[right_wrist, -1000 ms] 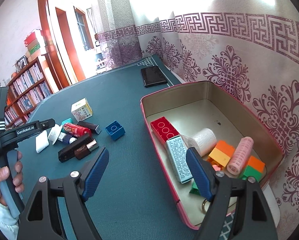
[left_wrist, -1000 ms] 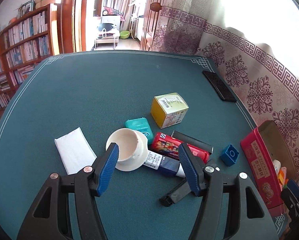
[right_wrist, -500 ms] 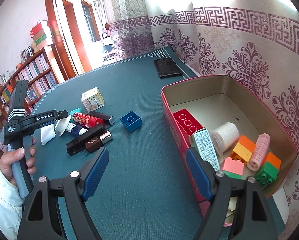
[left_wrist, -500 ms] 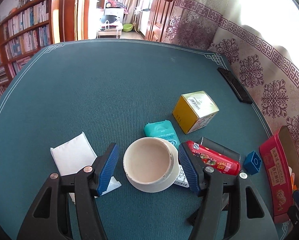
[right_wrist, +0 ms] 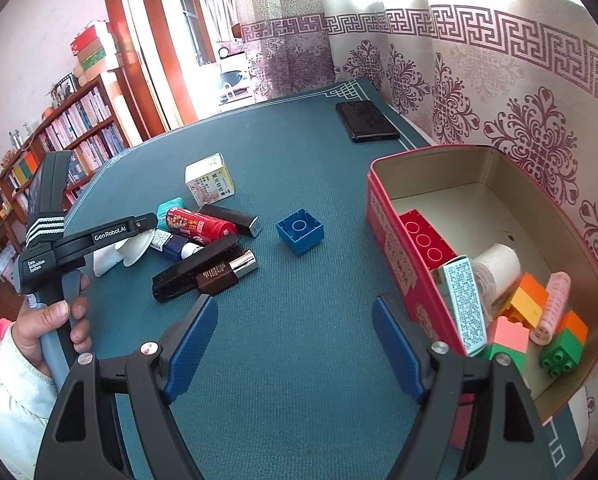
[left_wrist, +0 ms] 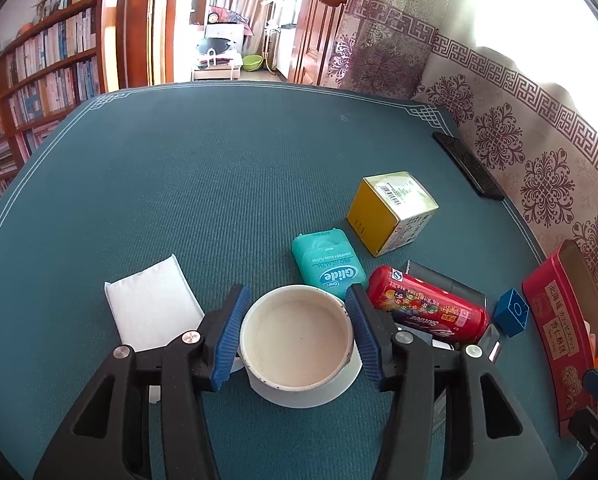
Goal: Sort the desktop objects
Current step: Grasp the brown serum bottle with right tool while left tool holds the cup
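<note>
While closing: the left gripper (left_wrist: 297, 336) had its jaws coming together around the white cup (left_wrist: 297, 346), one blue pad on each side of the rim; whether the pads already pressed on it could not be told.
White cup: it sat upright on a white saucer-like base on the green tabletop (left_wrist: 203, 184), just beside a white packet (left_wrist: 151, 306) and a teal floss box (left_wrist: 327, 262).
Nearby clutter: a red tube (left_wrist: 427, 304) lay to the cup's right, a yellow carton (left_wrist: 391, 212) stood behind it, and a blue brick (left_wrist: 511, 312) sat near the red tin (left_wrist: 555, 328).
Right gripper (right_wrist: 295, 346): its jaws stood wide apart with nothing between them, above bare tabletop beside the tin.
Red tin contents: a red brick (right_wrist: 425, 240), a paper roll (right_wrist: 499, 264), and orange, pink and green bricks.
Person: a hand (right_wrist: 51, 324) held the left gripper's handle.
</note>
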{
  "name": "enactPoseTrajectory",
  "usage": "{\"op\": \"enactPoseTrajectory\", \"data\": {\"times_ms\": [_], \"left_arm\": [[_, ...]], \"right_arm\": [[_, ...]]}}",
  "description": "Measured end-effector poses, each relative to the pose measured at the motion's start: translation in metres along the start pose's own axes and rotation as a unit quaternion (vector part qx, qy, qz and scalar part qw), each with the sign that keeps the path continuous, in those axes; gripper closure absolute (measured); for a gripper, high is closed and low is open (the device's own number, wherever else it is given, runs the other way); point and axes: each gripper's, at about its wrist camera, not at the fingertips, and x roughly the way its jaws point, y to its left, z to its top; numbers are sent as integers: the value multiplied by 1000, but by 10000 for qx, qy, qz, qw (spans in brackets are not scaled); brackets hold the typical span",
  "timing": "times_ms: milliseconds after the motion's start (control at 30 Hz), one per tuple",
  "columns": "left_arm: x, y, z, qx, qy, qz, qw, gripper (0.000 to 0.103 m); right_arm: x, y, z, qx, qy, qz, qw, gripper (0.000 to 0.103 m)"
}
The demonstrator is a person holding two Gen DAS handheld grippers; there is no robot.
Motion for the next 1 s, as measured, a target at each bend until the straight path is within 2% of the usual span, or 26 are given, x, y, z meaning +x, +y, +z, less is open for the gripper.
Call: {"op": "enactPoseTrajectory", "data": {"times_ms": [233, 400, 533, 733, 1000], "left_arm": [[-31, 6, -7, -121, -353, -175, 9991, 49], [-33, 5, -10, -124, -310, -320, 9989, 49], [-33, 3, -10, -139, -310, -392, 9987, 49], [-33, 7, -13, -218, -274, -422, 9985, 49], [-28, 6, -14, -247, -213, -448, 9985, 49]], "right_arm": [[15, 19, 2, -221, 321, 193, 9991, 21], [28, 38, 2, -619, 634, 283, 9957, 21], [37, 47, 4, -886, 673, 183, 9936, 21], [64, 52, 11, -894, 808, 244, 9924, 20], [92, 65, 18, -1222, 930, 160, 9880, 20]]}}
